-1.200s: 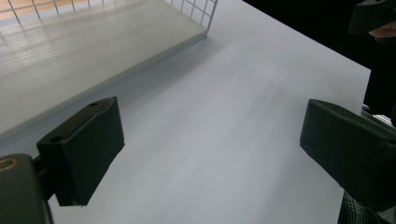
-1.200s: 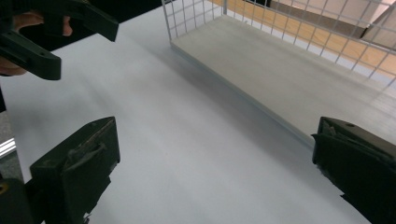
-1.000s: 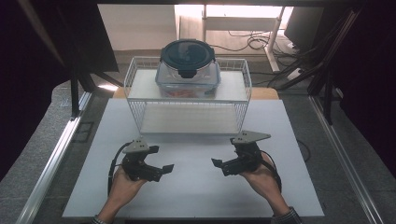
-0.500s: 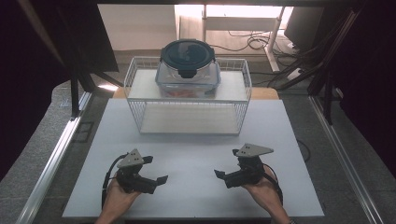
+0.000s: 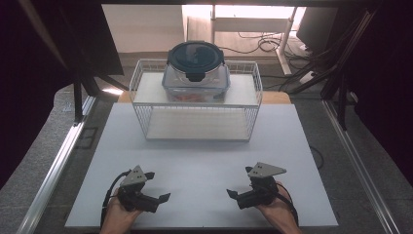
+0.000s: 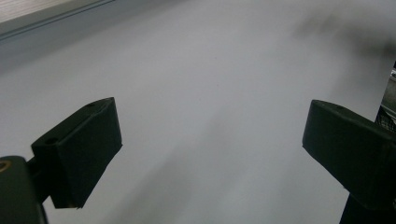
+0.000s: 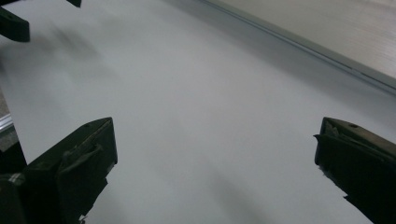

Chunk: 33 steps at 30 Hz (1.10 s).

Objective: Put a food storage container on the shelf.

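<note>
Two grippers rest low at the near edge of the white table top [image 5: 204, 161], one in each of the person's hands. Left gripper [image 5: 158, 195]: held in the left hand [image 5: 117, 219], jaws pointing inward toward the right gripper, grey three-cornered plate on top, black cable looping off its outer side. In the left gripper view, its two black jaws stand wide apart with bare white surface between them; released, nothing held. Right gripper [image 5: 234, 193]: held in the right hand [image 5: 277, 214], jaws pointing inward toward the left gripper, grey plate on top, cable trailing behind at its outer side. In the right gripper view, its jaws likewise stand spread, with bare table between them; released, nothing held. The two grippers face each other, well apart, with open table between their tips.

Wire basket [image 5: 253, 105]: white, standing on the far part of the table, well ahead of both grippers and between their lines, upside-down or shelf-like, cannot tell which. Food container [image 5: 195, 78]: clear body with a dark round lid [image 5: 195, 54] clipped on, sits on top of the wire basket, roughly centred, well apart from both grippers. Something reddish shows through the container wall; too small to identify. Both gripper views are partly motion-blurred.
</note>
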Each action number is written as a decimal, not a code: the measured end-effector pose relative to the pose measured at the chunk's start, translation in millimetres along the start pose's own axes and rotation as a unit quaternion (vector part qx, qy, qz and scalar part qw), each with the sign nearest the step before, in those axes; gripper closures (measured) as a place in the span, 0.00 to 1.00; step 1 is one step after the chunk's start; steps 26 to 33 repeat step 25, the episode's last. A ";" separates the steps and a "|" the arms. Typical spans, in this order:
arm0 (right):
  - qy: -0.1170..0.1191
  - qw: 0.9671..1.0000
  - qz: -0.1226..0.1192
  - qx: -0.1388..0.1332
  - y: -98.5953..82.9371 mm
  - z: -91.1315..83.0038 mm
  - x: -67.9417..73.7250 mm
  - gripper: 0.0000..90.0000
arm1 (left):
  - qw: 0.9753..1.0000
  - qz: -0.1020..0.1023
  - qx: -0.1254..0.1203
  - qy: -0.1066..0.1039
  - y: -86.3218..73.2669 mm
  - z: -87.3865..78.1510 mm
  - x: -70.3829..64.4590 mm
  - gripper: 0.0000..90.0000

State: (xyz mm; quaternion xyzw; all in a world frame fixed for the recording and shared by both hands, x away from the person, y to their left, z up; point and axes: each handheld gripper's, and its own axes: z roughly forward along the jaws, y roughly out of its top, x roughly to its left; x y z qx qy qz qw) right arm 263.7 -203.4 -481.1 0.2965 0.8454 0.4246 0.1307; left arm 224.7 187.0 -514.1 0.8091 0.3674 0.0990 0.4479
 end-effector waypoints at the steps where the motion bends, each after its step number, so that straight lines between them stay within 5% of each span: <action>1: -0.001 1.000 0.000 0.003 -1.6 -0.4 0.2 0.00 | 1.000 -0.001 0.001 0.000 -2.3 -0.6 -0.4 0.05; 13: -0.008 0.999 0.002 0.049 -30.7 -0.6 7.0 0.00 | 1.000 -0.014 0.023 -0.001 -22.4 -0.4 -2.0 0.04; 22: -0.010 0.996 -0.009 0.087 -41.1 8.6 10.1 0.00 | 0.998 0.001 0.061 0.010 -26.5 6.2 -5.0 0.04; 33: -0.014 0.996 -0.011 0.092 -41.7 9.9 10.7 0.00 | 0.998 0.000 0.067 0.014 -26.6 7.5 -5.0 0.03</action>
